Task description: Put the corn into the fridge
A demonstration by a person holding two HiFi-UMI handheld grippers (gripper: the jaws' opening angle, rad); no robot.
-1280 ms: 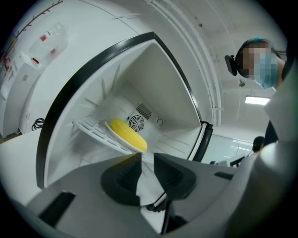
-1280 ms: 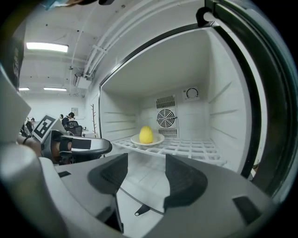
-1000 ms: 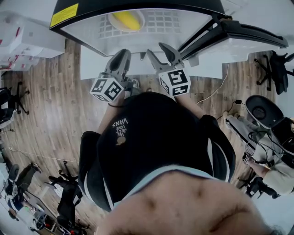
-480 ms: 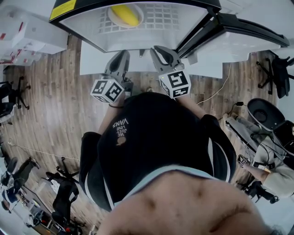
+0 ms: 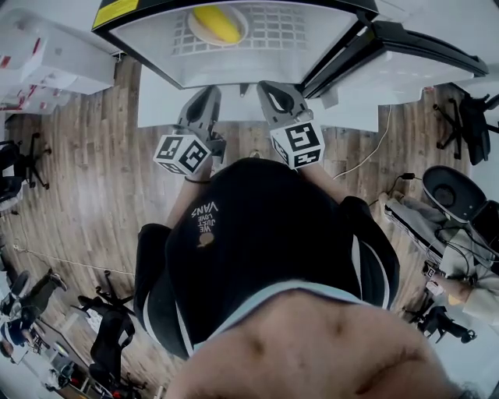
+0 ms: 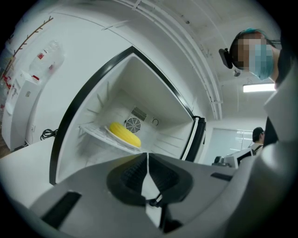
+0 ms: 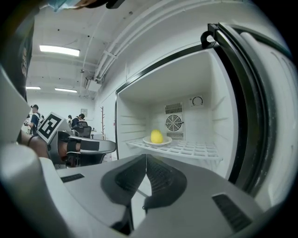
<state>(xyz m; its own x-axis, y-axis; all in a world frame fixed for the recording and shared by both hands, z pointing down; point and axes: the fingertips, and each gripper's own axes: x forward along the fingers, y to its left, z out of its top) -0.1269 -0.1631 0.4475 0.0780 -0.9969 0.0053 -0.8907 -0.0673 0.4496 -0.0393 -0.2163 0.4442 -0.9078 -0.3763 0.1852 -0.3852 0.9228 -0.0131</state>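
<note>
The corn (image 5: 216,23) is a yellow cob lying on a white plate (image 5: 196,30) on the wire shelf of the open fridge (image 5: 234,74). In the left gripper view the corn (image 6: 124,134) lies left of the rear fan. The right gripper view has the corn (image 7: 156,136) on its plate (image 7: 157,141) straight ahead. My left gripper (image 5: 210,92) and right gripper (image 5: 270,86) hover side by side in front of the fridge opening, well short of the shelf. The left gripper (image 6: 147,160) is shut and empty. So is the right gripper (image 7: 146,162).
The fridge door (image 5: 405,48) stands swung open to the right; its black-edged door (image 7: 260,107) fills the right of the right gripper view. The fridge sits on a white table (image 5: 156,105). Wood floor, office chairs (image 5: 468,117) and white boxes (image 5: 47,62) surround it. People sit in the background (image 7: 80,122).
Both grippers' jaws have closed with nothing between them; the right gripper's fingers were spread a second ago. Both hands have kept their place before the fridge.
</note>
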